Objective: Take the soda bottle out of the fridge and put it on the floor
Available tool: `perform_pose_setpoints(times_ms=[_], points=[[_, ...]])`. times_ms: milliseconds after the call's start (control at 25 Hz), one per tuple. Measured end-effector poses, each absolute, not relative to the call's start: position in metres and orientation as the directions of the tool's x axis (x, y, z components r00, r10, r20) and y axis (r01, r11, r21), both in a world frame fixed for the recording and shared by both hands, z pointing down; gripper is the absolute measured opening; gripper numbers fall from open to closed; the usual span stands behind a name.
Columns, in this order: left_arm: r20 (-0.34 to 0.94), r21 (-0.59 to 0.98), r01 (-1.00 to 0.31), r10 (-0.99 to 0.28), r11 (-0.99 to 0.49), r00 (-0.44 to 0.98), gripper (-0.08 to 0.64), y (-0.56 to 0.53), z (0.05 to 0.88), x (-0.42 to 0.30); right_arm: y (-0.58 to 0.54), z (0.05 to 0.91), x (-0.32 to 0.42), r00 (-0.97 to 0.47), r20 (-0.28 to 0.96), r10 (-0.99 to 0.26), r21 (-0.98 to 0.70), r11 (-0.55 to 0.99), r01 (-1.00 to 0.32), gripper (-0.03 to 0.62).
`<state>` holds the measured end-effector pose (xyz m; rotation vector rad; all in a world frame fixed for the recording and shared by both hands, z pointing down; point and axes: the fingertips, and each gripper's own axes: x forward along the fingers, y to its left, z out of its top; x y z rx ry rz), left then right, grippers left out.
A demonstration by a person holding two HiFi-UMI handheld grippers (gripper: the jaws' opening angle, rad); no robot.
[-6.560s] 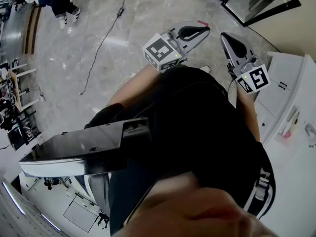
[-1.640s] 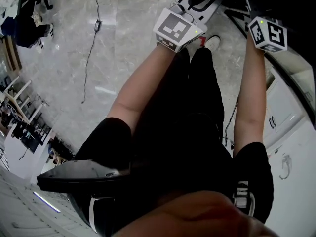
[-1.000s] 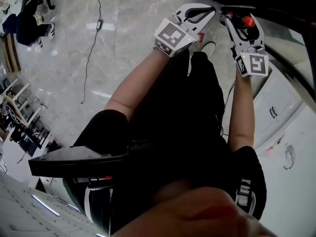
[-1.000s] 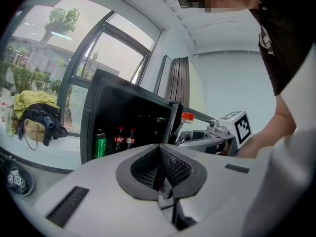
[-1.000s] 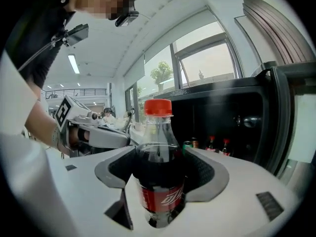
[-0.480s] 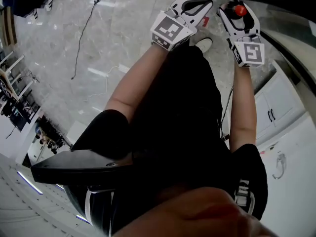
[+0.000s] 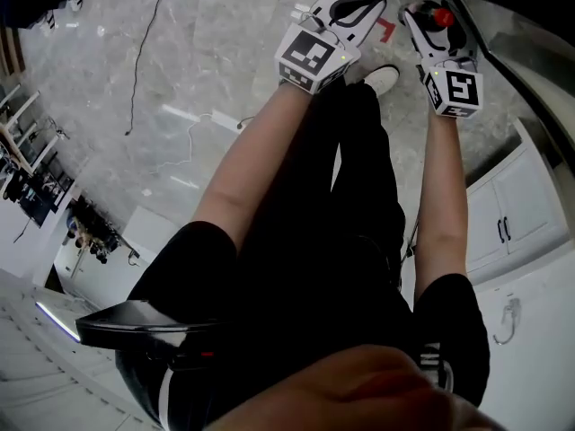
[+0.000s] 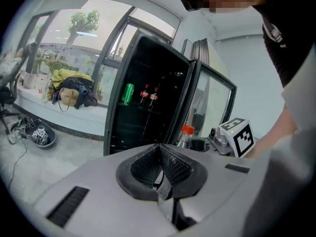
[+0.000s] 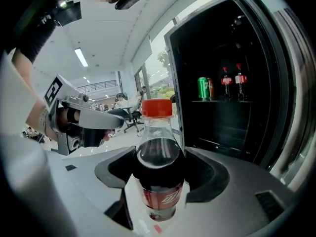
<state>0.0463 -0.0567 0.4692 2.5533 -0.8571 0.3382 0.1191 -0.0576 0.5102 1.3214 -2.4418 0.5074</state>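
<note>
The left gripper (image 8: 159, 153) has its jaws pressed together on nothing, while the right gripper (image 9: 159, 174) pinches the soda bottle (image 9: 157, 132) upright between its pads, clear of the open fridge (image 9: 232, 117) ahead, so 1 step looks left: lowering it to the floor (image 7: 225, 52) below.

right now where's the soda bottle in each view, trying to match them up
Head view: soda bottle at top right, red cap showing, in the right gripper.
Left gripper view: soda bottle right of centre, just beyond the shut left gripper.
Right gripper view: soda bottle dead centre, clamped between the jaws.
Shared landmark: the open fridge, behind the soda bottle in both gripper views.
</note>
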Motion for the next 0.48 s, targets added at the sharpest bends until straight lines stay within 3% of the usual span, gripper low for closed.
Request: perform_pose_setpoints(times_ms=[480], points=[[0.514,0.367,-0.641,-0.427,-0.674,0.744,0.005,-0.038,0.684,0.009,-0.042,0.747,0.097,-0.412,0.615,-0.672,-0.17,0.397,-0.902,0.313]])
